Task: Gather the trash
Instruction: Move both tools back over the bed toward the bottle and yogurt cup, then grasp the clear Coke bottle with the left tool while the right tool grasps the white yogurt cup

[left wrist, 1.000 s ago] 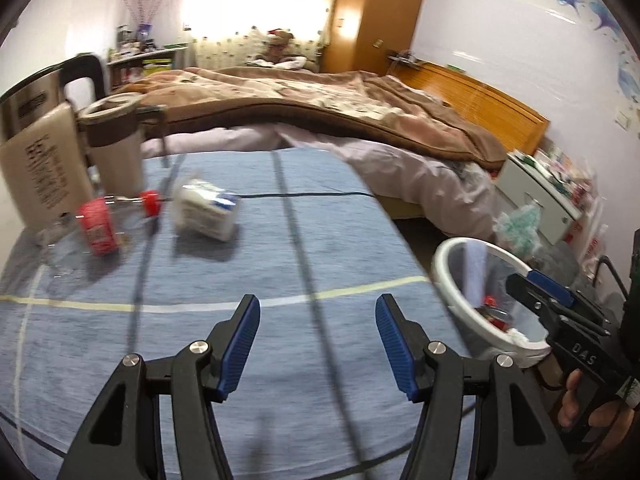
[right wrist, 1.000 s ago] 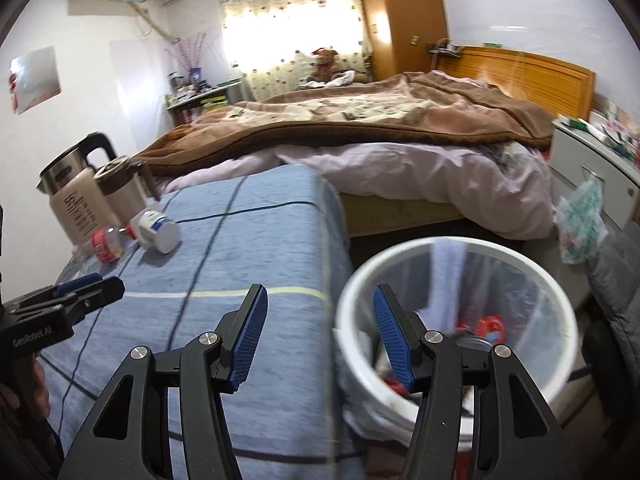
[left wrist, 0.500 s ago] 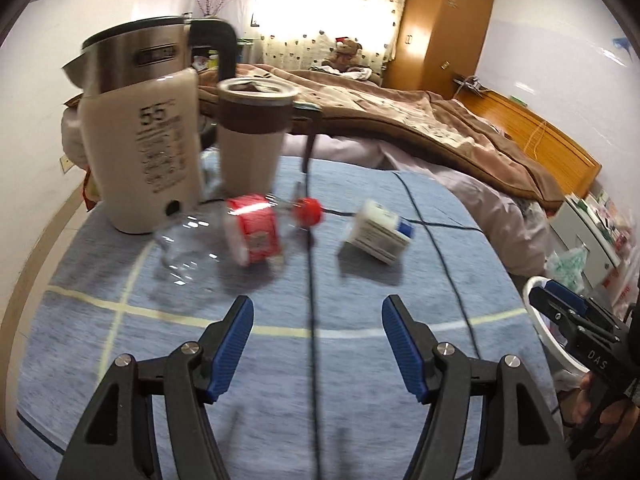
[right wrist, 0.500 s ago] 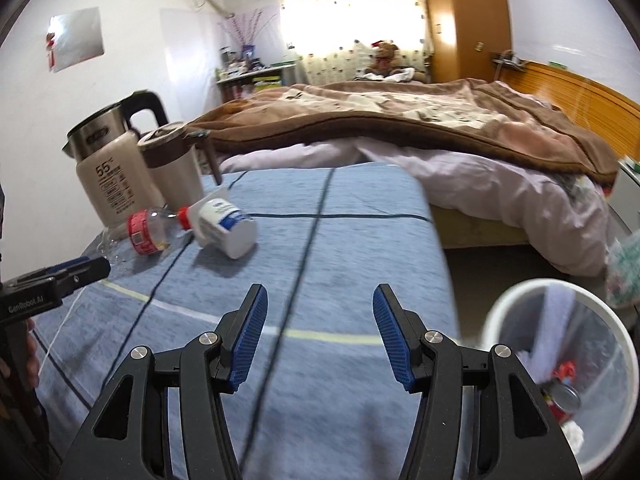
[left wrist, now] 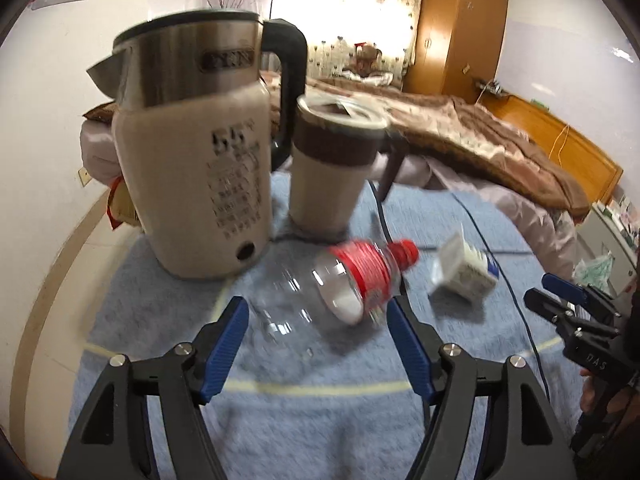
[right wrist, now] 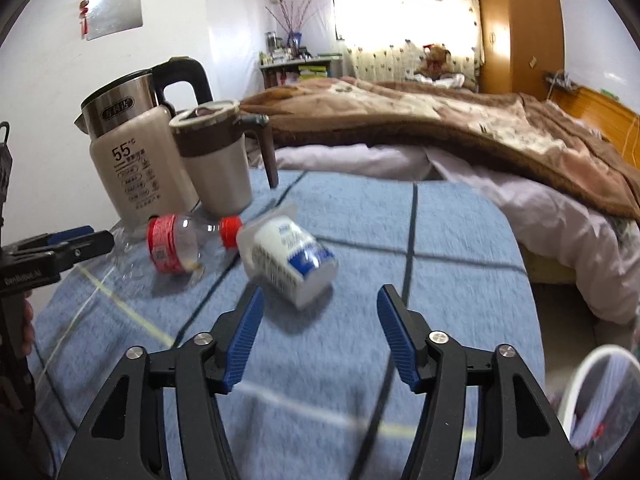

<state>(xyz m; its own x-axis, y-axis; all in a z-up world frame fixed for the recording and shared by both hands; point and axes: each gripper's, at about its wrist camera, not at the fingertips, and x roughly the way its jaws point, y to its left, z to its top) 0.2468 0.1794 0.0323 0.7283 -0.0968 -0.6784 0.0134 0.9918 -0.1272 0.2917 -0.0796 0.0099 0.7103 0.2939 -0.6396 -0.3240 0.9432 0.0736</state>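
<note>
A clear plastic bottle (left wrist: 320, 292) with a red label and red cap lies on its side on the blue tablecloth; it also shows in the right wrist view (right wrist: 176, 248). A white cup with blue print (right wrist: 290, 262) lies tipped beside it and shows in the left wrist view (left wrist: 464, 270). My left gripper (left wrist: 318, 340) is open and empty, its fingertips on either side of the bottle's lower body. My right gripper (right wrist: 320, 332) is open and empty, just short of the cup. A white bin (right wrist: 600, 408) with trash stands at the lower right.
A steel and beige kettle (left wrist: 192, 152) and a beige lidded mug (left wrist: 332, 172) stand right behind the bottle. A dark cord (left wrist: 496, 264) runs across the blue cloth (right wrist: 400, 380). A bed with a brown blanket (right wrist: 440, 120) lies beyond the table.
Both grippers have swung left, away from the bin, and closed in: the left onto the bottle, the right towards the cup. Both stay open.
</note>
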